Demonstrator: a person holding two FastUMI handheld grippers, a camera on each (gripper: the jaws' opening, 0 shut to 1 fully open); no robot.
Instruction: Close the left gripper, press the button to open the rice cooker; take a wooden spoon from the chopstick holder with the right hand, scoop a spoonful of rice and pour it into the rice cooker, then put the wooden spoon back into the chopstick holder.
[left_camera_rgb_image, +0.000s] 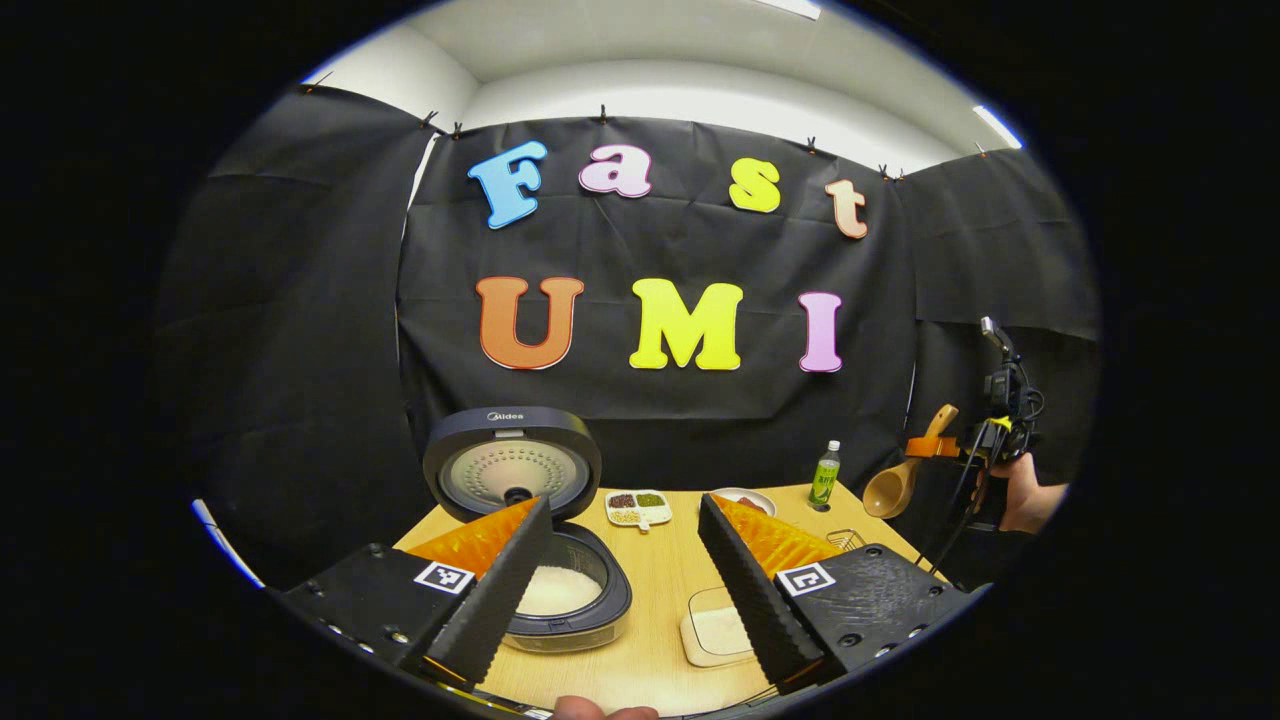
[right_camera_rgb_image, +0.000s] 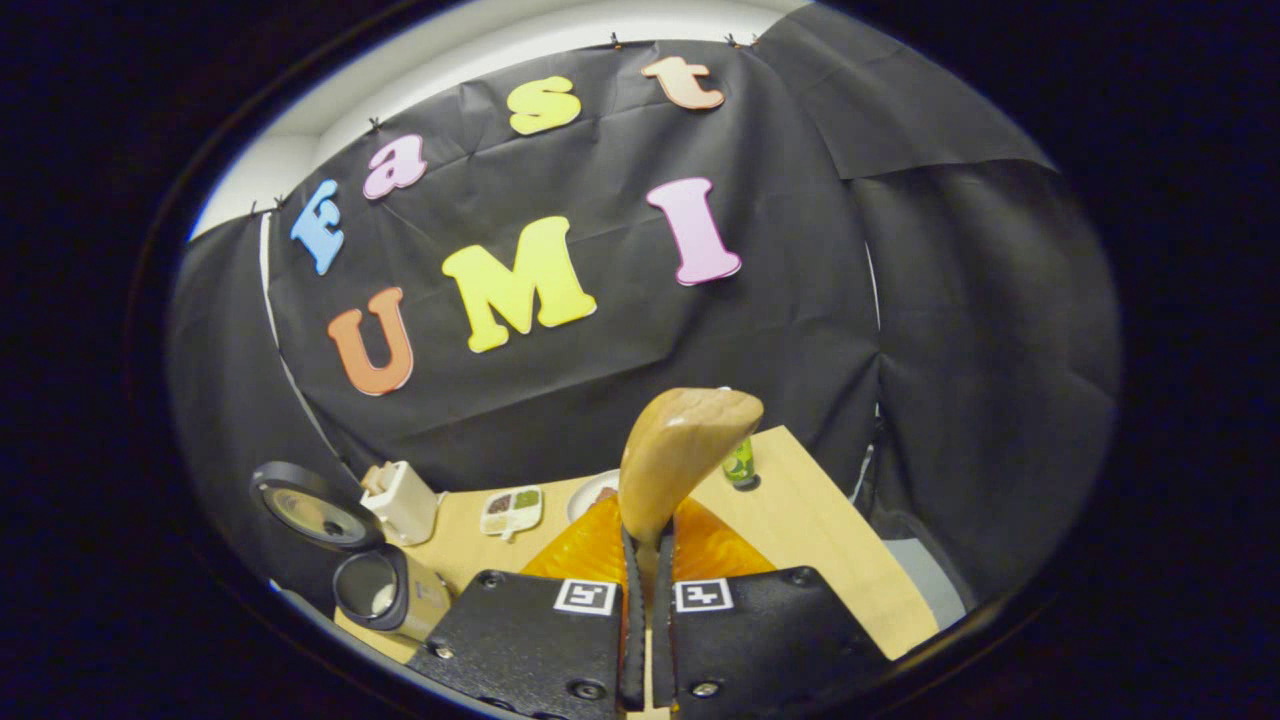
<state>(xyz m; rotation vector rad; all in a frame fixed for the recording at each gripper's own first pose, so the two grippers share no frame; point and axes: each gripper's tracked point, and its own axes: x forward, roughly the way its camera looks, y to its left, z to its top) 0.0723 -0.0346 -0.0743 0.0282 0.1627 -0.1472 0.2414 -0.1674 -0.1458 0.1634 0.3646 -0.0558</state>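
Left gripper view: wooden counter (left_camera_rgb_image: 660, 600), rice cooker (left_camera_rgb_image: 560, 590) open with rice inside, left claw (left_camera_rgb_image: 625, 570) spread wide, empty. Right gripper view: right claw (right_camera_rgb_image: 648, 590) clamped on the wooden spoon (right_camera_rgb_image: 680, 450) handle, up off the counter. Looks light, stiff, smooth; grip mid-handle.

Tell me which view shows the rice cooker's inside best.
The left gripper view: the rice cooker stands open, white rice visible in its pot. The right gripper view catches it small at the left edge, lid raised, contents hard to make out.
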